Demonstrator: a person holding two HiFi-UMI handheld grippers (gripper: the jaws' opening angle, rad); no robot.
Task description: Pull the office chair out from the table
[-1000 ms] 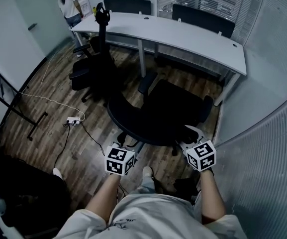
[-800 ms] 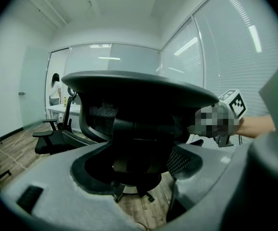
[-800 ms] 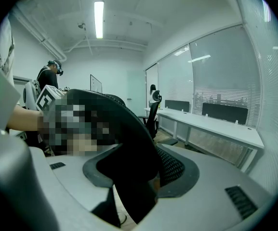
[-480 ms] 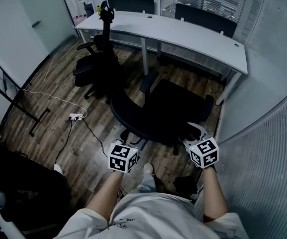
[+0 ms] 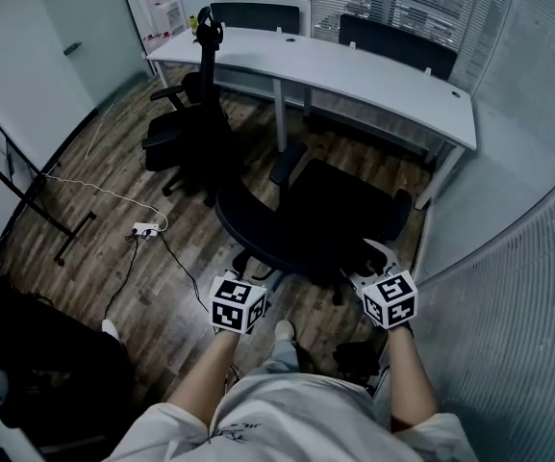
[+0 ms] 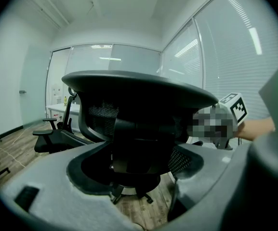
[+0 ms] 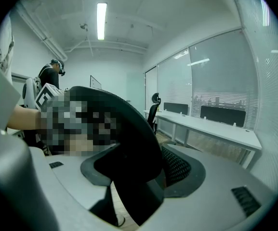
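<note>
Since a second ago the person standing at the upper left has left the head view, the chair has barely shifted, and the right gripper's [image 5: 373, 263] jaws have just been opening, with the backrest rim between them. In the head view the office chair [image 5: 335, 215] sits at mid-frame, clear of the table [image 5: 354, 65] that runs along the top. Its seat points up-frame toward the table, and the curved backrest, long axis left to right, bows toward the person at the bottom. The left gripper [image 5: 240, 282] is at the backrest's left end and the right gripper at its right end. A second chair [image 5: 186, 133] stands at the upper left beside the table's end, and a power strip [image 5: 142, 230] lies on the wood floor at the left. In the left gripper view the left gripper [image 6: 139, 170] has its jaws spread wide, and the office chair [image 6: 139, 93] fills the gap with its dark central spine, with space on both sides. In the right gripper view the right gripper [image 7: 143, 172] is open at its widest, and the backrest [image 7: 129, 129] slants between the jaws, close to the left one, not clamped.
</note>
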